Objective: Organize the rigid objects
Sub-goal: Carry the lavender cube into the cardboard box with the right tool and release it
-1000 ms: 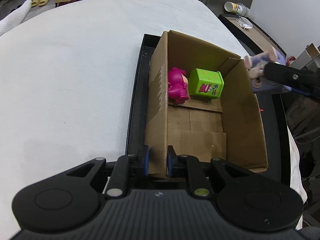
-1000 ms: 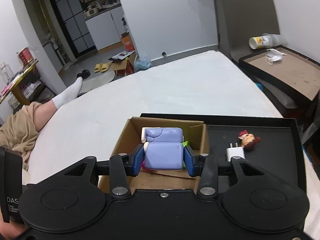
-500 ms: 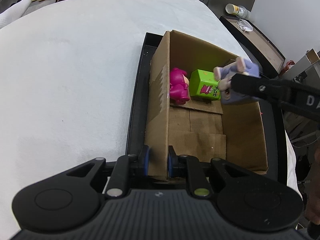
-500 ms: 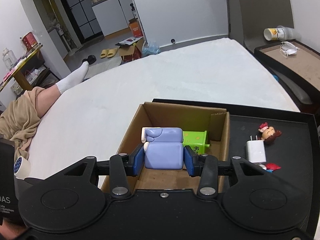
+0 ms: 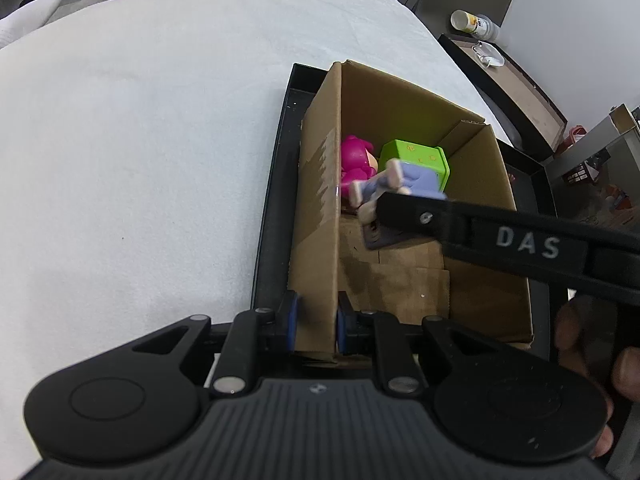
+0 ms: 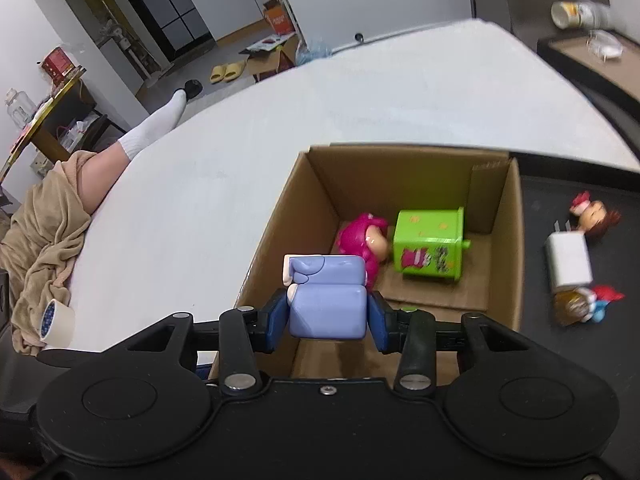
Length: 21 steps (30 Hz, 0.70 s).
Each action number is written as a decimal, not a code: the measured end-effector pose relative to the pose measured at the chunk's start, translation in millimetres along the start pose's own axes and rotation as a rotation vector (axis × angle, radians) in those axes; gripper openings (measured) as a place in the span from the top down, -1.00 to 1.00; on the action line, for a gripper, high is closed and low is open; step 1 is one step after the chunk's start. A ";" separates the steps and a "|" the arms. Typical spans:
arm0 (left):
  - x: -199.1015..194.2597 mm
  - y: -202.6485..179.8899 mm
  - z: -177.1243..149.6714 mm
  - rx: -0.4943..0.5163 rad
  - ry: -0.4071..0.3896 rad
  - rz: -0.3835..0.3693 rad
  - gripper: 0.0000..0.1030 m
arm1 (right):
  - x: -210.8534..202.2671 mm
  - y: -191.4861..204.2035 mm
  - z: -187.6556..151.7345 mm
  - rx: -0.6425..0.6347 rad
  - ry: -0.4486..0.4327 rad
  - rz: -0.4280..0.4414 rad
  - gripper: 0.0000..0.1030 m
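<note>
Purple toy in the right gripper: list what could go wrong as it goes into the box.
The purple toy hangs above the pink figure and green cube; dropped here, it may land on them and tip. The right gripper could knock the cardboard box wall, though the left gripper clamps that wall.

A roll of beige tape [image 6: 58, 317] lies against a crumpled tan blanket [image 6: 44, 236], with yellow slippers [image 6: 228, 72] on the far floor beside an open cardboard carton [image 6: 272, 60].
</note>
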<state>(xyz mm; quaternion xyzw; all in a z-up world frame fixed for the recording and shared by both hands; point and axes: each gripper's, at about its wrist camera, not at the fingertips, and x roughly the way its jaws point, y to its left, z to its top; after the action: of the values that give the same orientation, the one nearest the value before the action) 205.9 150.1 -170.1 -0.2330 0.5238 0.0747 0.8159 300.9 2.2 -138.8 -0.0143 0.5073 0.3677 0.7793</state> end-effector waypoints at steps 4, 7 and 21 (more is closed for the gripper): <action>0.6 -0.2 0.2 0.000 0.000 -0.001 0.66 | 6.5 -5.1 -3.2 0.048 0.031 0.026 0.19; 1.0 -0.2 0.4 0.000 0.002 0.001 0.65 | 11.8 -5.5 -4.9 0.059 0.035 0.021 0.19; 2.2 -7.1 1.9 -0.008 0.008 0.024 0.67 | -0.7 -2.7 -5.3 0.062 0.003 0.033 0.12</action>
<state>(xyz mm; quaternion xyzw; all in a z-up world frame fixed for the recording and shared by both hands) 211.1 144.5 -169.3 -0.2303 0.5297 0.0857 0.8118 298.1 -2.2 -141.8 0.0175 0.5198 0.3647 0.7724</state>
